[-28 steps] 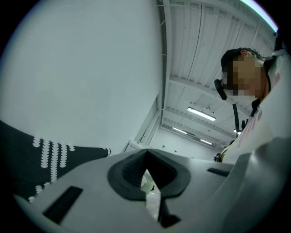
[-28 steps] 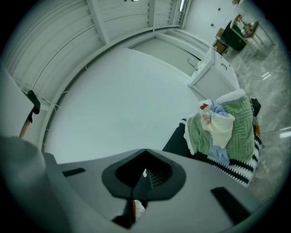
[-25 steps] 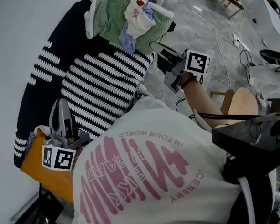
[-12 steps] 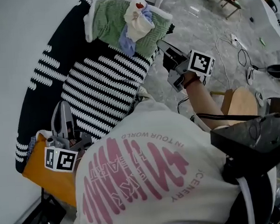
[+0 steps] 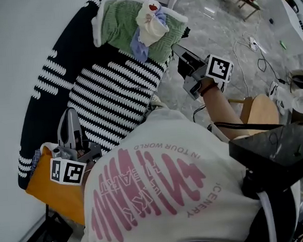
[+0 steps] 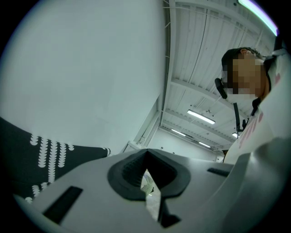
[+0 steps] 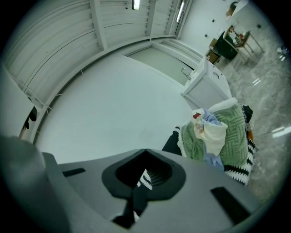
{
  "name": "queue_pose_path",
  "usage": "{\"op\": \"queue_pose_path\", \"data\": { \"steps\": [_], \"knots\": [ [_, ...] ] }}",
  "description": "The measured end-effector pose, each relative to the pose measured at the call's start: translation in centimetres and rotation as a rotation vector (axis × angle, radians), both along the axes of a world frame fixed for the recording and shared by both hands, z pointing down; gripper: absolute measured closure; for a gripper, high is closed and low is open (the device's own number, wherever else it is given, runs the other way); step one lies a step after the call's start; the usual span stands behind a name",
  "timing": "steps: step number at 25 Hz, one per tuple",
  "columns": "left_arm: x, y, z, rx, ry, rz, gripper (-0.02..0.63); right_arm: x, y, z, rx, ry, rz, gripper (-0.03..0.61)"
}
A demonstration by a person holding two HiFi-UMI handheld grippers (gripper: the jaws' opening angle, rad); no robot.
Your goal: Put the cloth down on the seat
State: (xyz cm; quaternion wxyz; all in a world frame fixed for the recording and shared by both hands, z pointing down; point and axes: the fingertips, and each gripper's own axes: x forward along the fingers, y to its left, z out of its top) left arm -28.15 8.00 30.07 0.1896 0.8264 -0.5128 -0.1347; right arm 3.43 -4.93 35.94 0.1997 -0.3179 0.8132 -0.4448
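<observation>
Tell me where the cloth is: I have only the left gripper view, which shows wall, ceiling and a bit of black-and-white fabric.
Observer: The cream and blue cloth lies bunched on a green cushion at the far end of the striped seat.
Operator: Where is the right gripper?
Observer: The right gripper, shut and empty, hangs just off the seat's edge, close to that cushion.

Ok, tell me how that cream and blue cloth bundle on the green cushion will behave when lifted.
Likely floppy: the cloth bundle lies crumpled, folds drooping over the green cushion. Probably light for its size, thin fabric. It may unfurl when lifted by one corner.
</observation>
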Motion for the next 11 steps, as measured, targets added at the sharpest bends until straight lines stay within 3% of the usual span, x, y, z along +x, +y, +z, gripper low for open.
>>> {"op": "queue_pose_path", "data": {
  "steps": [11],
  "knots": [
    [-1.4,0.3,0.3,0.010,0.011,-0.032,0.604,-0.7,-1.0,-0.2,0.001,0.010,0.004,0.566]
  ]
}}
